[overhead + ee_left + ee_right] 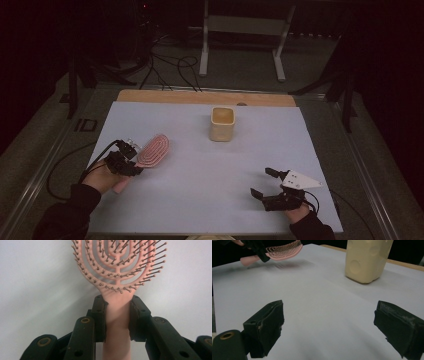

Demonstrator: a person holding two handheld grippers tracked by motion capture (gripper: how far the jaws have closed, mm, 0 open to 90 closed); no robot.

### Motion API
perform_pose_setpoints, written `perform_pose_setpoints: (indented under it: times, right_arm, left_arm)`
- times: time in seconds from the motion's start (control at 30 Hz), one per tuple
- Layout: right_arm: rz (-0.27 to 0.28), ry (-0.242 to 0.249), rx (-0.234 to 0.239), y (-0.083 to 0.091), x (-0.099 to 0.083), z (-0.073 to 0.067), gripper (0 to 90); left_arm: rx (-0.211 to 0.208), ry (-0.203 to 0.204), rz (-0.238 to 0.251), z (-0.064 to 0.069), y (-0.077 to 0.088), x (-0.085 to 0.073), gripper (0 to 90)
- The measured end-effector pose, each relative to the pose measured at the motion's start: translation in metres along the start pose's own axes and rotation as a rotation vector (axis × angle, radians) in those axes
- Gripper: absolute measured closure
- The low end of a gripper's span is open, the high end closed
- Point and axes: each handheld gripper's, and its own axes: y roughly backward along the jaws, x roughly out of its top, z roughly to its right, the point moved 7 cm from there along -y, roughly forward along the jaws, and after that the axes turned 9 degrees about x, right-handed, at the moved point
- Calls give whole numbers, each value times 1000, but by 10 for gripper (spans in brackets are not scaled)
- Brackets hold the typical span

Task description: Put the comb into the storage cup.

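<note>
1. The left gripper [131, 162] is working at the left side of the table [200, 200], near its front edge, with the person's hand and dark sleeve coming in from the bottom-left corner of the high view.
2. Its jaws are clamping the pink hairbrush [150, 152] by the neck of the handle, just below the head; in the left gripper view [117, 317] both pads are pressing against the handle's two sides (no gap is showing on either side).
3. The hairbrush [117, 267] is being held with its bristles facing the gripper's camera, its oval head pointing away from the hand toward the middle of the table. In the right gripper view the brush [283, 251] is casting a shadow on the sheet beneath it, apparently raised clear of the surface.
4. A cream-coloured cup [222, 123] is standing upright toward the far middle of the table, well apart from the brush and from both grippers.
5. The right gripper [267, 182] is resting near the front right of the table, jaws standing wide apart with nothing between them (only bare sheet is showing between its pads [269, 325] in the right gripper view).
</note>
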Motion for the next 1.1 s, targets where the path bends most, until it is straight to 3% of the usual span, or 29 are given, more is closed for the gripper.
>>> perform_pose_setpoints:
  times: [0.13, 0.33, 0.4, 1.1]
  right_arm:
    - [-1, -2, 0, 0, 0, 0, 89]
    - [0, -6, 2, 0, 0, 0, 90]
    - [0, -4, 1, 0, 0, 0, 89]
    - [-2, -3, 1, 0, 0, 0, 89]
  left_arm:
    - [1, -5, 21, 2, 2, 3, 709]
    - [5, -1, 94, 8, 8, 13, 709]
    - [-4, 1, 140, 13, 12, 18, 709]
    - [-48, 10, 297, 39, 16, 37, 709]
